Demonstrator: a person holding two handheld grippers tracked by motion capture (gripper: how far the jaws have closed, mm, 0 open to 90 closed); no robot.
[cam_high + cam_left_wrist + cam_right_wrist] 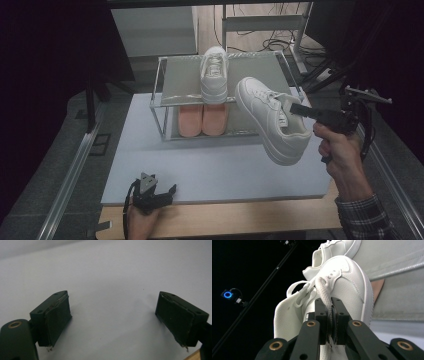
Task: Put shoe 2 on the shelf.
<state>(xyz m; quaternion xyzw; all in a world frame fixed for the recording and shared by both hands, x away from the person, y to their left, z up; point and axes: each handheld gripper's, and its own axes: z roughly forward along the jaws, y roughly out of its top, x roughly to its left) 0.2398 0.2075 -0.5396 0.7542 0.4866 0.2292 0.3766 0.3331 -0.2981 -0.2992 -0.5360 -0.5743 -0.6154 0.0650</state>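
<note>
A white sneaker [272, 120] hangs in the air in front of a two-level glass rack [165, 97], toe pointing toward the rack. My right gripper [295, 109] is shut on it at the tongue and collar; in the right gripper view the jaws pinch the shoe's edge and a lace, the white sneaker [344, 287] rising beyond my right gripper [331, 322]. A second white sneaker [214, 74] stands on the rack's top shelf. My left gripper [157, 195] rests at the mat's near left edge; the left gripper [112, 322] is open over bare mat.
A pair of pink shoes [202, 119] sits on the rack's lower level. The rack stands at the back of a pale mat [200, 165] on a wooden table. Cables and stand legs [300, 55] lie behind the table.
</note>
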